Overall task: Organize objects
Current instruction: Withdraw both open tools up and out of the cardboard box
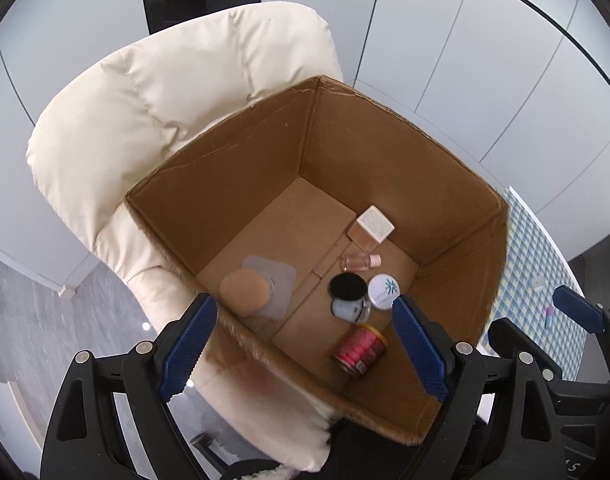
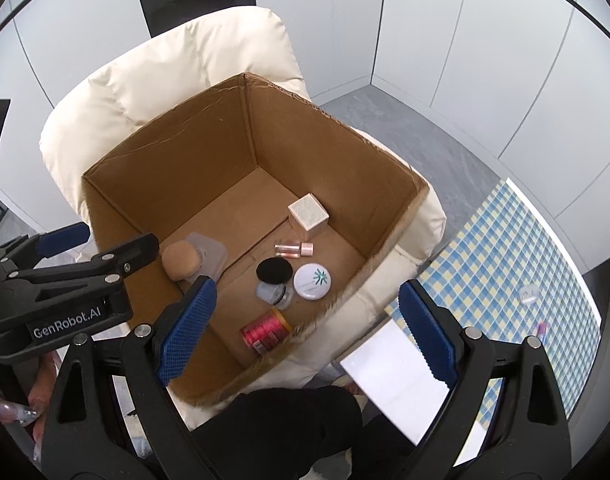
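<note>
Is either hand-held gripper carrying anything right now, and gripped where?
Nothing is held. The left hand-held gripper and right hand-held gripper both hang open above the box, with nothing between their blue pads.

Looks like a home, prob a living or dining room tbh. Big cream padded armchair (image 2: pixel 177 80) in the middle, plain white panelled cupboards (image 2: pixel 445 20) right behind it, grey floor (image 2: pixel 405 132) to its right. Just beside the chair there's a table w/ a blue-yellow checked cloth (image 2: pixel 505 248). Cardboard box (image 2: pixel 185 152) of cosmetics sitting on the chair seat.
</note>
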The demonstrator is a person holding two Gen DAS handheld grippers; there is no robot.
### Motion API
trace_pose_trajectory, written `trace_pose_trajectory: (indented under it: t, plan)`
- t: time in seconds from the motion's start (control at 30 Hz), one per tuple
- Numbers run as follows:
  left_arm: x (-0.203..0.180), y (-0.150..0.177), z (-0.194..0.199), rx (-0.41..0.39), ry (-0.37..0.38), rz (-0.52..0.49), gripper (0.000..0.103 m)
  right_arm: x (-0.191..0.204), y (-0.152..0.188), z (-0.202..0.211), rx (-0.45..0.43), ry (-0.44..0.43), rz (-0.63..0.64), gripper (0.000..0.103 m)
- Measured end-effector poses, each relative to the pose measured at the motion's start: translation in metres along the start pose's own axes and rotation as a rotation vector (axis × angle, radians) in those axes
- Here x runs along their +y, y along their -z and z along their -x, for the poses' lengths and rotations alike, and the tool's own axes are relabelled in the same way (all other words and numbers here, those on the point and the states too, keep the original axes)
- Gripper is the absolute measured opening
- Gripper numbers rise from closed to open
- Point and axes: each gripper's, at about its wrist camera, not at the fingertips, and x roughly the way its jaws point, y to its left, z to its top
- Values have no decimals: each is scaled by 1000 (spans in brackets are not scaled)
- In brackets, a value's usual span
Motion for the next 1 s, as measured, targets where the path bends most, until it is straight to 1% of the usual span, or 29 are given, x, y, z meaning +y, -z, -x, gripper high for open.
trace_pose_trajectory:
  t: [0.1, 0.57, 0.83, 0.9, 1.0]
  plan:
    - [1, 8, 8, 2, 3, -10, 90, 0, 10, 9, -1, -3, -17, 94]
    - [4, 46, 62, -38, 7, -63, 90, 0, 65, 68, -33, -11, -90, 94]
    - [2, 72, 75, -34, 30, -79, 90, -3, 96, 95, -47, -3, -114, 94]
    - [-1, 81, 75, -23, 28, -97, 90, -2, 103, 99, -46, 2, -115, 94]
    - [-2, 92, 74, -3, 43, -103, 90, -2, 112, 105, -44, 3, -123, 94]
